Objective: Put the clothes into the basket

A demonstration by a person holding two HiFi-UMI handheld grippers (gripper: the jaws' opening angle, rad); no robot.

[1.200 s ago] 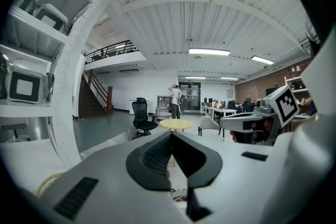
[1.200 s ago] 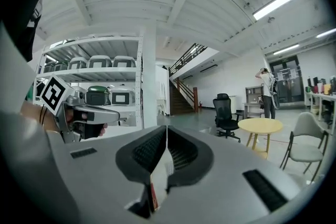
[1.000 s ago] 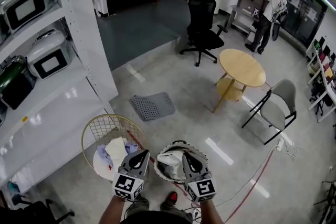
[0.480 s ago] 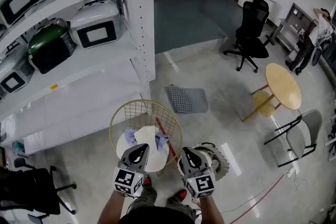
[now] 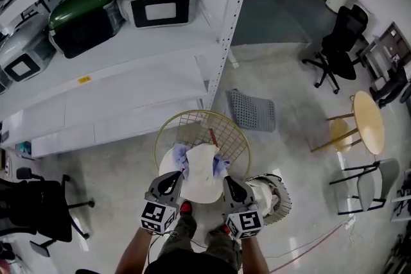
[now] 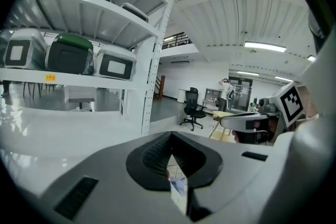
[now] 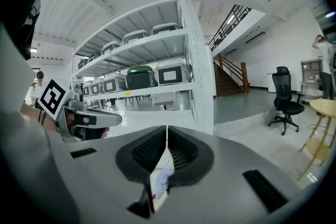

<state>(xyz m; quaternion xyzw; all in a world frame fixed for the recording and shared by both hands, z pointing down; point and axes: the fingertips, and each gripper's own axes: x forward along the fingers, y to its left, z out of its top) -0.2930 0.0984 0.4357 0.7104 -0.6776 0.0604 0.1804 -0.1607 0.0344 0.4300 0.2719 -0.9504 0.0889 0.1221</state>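
- One white garment [image 5: 204, 178] with pale purple patches at its edges is stretched between the two grippers. In the head view it lies over the near part of the basket, covering the near rim.
- Whether it touches anything inside the basket cannot be told.
- The left gripper [image 5: 174, 179] has its jaws pressed together on the garment's left edge; a strip of fabric shows between them in the left gripper view.
- The right gripper [image 5: 228, 183] is likewise clamped on the right edge, with white and bluish cloth pinched low between its jaws.
- The basket [image 5: 186, 120] is a round gold wire one standing on the pale floor, its far mesh wall bare.
- Just right of the right gripper, a white frilled container [image 5: 275, 197] sits on the floor.
- Beyond the basket lies a grey perforated mat [image 5: 252, 110].
- A white shelf rack [image 5: 226, 35] rises behind, holding a green-lidded appliance [image 5: 83, 17] and a white appliance [image 5: 158, 0].
- Well off to the right are a black office chair [image 5: 337, 48], a round wooden table [image 5: 368, 122] and a grey chair [image 5: 370, 184].
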